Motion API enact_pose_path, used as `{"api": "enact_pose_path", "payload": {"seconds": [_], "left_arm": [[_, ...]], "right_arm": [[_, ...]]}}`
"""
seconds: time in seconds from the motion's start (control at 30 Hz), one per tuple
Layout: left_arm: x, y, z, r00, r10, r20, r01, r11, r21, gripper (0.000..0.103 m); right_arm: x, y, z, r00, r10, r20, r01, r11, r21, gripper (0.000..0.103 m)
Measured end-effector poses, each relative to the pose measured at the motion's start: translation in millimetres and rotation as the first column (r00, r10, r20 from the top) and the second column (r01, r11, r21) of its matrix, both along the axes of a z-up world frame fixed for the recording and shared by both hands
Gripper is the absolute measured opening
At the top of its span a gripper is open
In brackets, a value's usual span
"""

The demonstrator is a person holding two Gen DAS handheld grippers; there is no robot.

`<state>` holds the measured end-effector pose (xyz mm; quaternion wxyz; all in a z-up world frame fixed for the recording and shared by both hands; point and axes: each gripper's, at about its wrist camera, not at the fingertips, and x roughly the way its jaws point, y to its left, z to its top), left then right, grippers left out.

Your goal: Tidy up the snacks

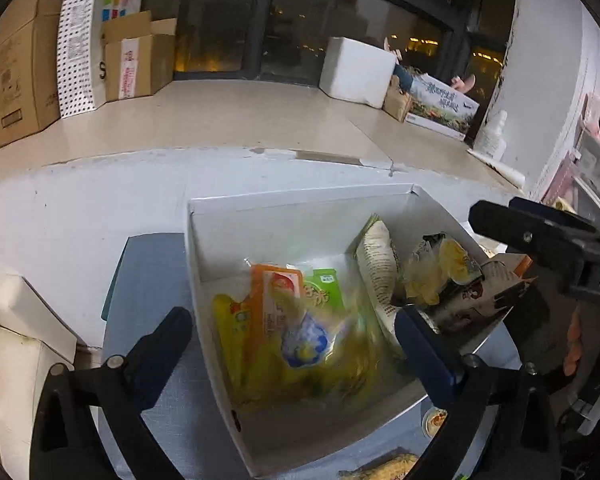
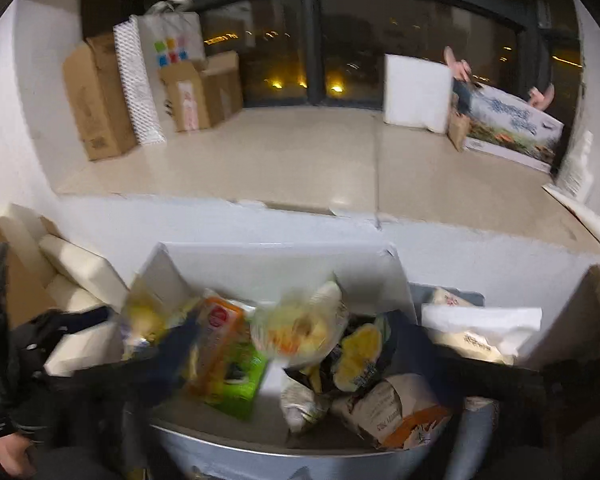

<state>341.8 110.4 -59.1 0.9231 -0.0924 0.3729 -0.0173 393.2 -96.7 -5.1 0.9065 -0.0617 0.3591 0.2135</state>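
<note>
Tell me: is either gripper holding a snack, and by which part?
Nothing is held, it seems: the left gripper gapes open over the white box; the right gripper looks wide open too, though blurred.

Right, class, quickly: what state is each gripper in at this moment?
Left tongs: open, holding nothing, above the white cardboard box.
Right tongs: open, holding nothing.

Snack packets (image 1: 296, 320) crowd the white box (image 1: 204, 248) (rear half bare), walls blocking 4 sides.
</note>
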Motion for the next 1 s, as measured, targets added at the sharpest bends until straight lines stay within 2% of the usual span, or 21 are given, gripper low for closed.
{"api": "enact_pose_path", "payload": {"seconds": [0.23, 0.47, 0.63, 0.73, 0.87, 1.0], "left_arm": [[-14.1, -3.4, -6.7, 1.000, 0.003, -0.017, -0.003, 0.999, 0.036, 0.103], [-40.3, -5.1, 8.3, 1.000, -0.009, 0.009, 0.009, 0.999, 0.053, 0.103], [-89.3, -11.7, 24.5, 0.997, -0.031, 0.069, 0.027, 0.998, 0.059, 0.103], [-119.5, -14.1, 30.4, 0.994, -0.039, 0.098, 0.036, 0.999, 0.033, 0.103], [-165.6, -14.7, 32.5, 0.990, -0.059, 0.128, 0.066, 0.996, -0.053, 0.103], [-209.1, -19.5, 27.4, 0.986, -0.036, 0.166, 0.047, 0.997, -0.065, 0.103]], "right_arm": [[-14.7, -7.8, 0.7, 1.000, -0.004, 0.018, 0.002, 0.998, 0.062, 0.103], [-47.9, -25.4, 14.4, 0.998, 0.005, 0.068, -0.015, 0.990, 0.142, 0.103], [-99.7, -48.3, 22.7, 0.991, 0.036, 0.127, -0.062, 0.976, 0.209, 0.103], [-134.1, -64.3, 19.1, 0.989, 0.063, 0.136, -0.094, 0.967, 0.236, 0.103], [-180.9, -84.6, 4.9, 0.987, 0.100, 0.123, -0.130, 0.955, 0.266, 0.103], [-219.0, -107.1, -19.2, 0.990, 0.099, 0.105, -0.125, 0.951, 0.284, 0.103]]}}
